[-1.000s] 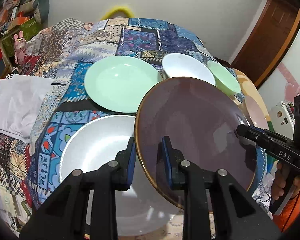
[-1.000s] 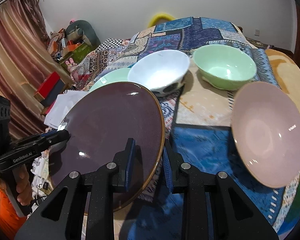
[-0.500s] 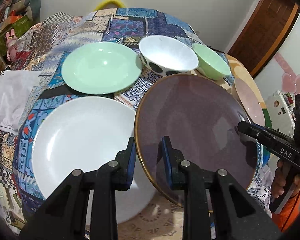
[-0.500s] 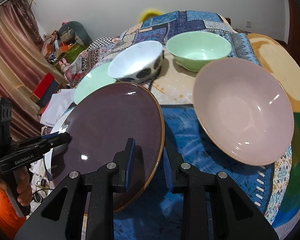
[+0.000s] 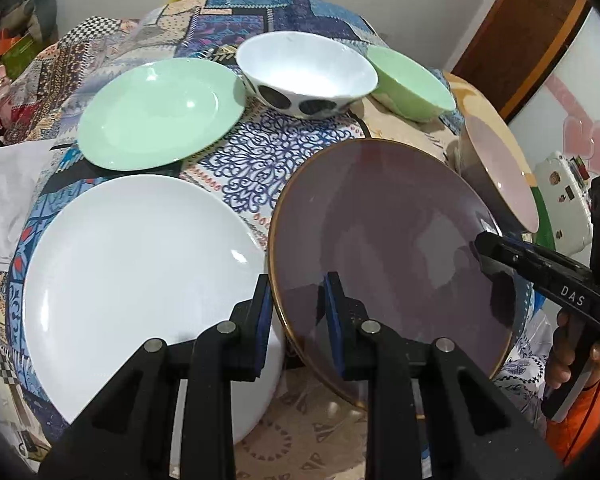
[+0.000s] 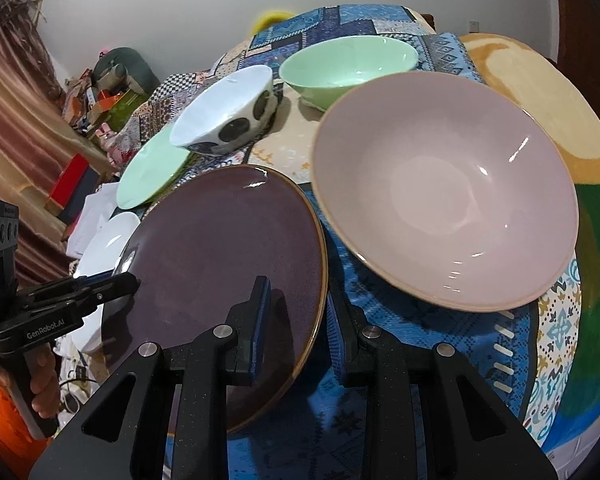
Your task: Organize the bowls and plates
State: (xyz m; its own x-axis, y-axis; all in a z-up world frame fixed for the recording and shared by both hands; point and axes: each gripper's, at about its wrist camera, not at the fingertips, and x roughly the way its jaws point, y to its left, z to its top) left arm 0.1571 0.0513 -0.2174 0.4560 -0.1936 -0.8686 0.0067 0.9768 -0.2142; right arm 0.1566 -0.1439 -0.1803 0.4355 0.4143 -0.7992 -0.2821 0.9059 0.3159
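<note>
Both claws have carried the dark purple plate (image 5: 388, 256) lower and further over the table since 1 s ago; the white plate (image 5: 140, 280) and pink bowl (image 6: 440, 188) now sit much nearer below it, w/ more of the white plate in view.

Left gripper (image 5: 296, 312) pinches the purple plate's gold-edged rim, one blue pad on each face. Right gripper (image 6: 296, 316) pinches the opposite rim the same way. Plate hangs tilted betw. the two, clear of the patchwork cloth (image 5: 256, 160).

From the left claw: white plate lies just left of the pads and under the purple plate's edge; mint-green plate (image 5: 156, 112) further ahead-left; spotted white bowl (image 5: 304, 76) straight ahead; mint-green bowl (image 5: 408, 84) ahead-right, next to the spotted one.

From the right claw: pink bowl just ahead-right, close to the purple rim; can't tell if they touch. A hand (image 6: 40, 384) grips the left tool's handle at far left.
</note>
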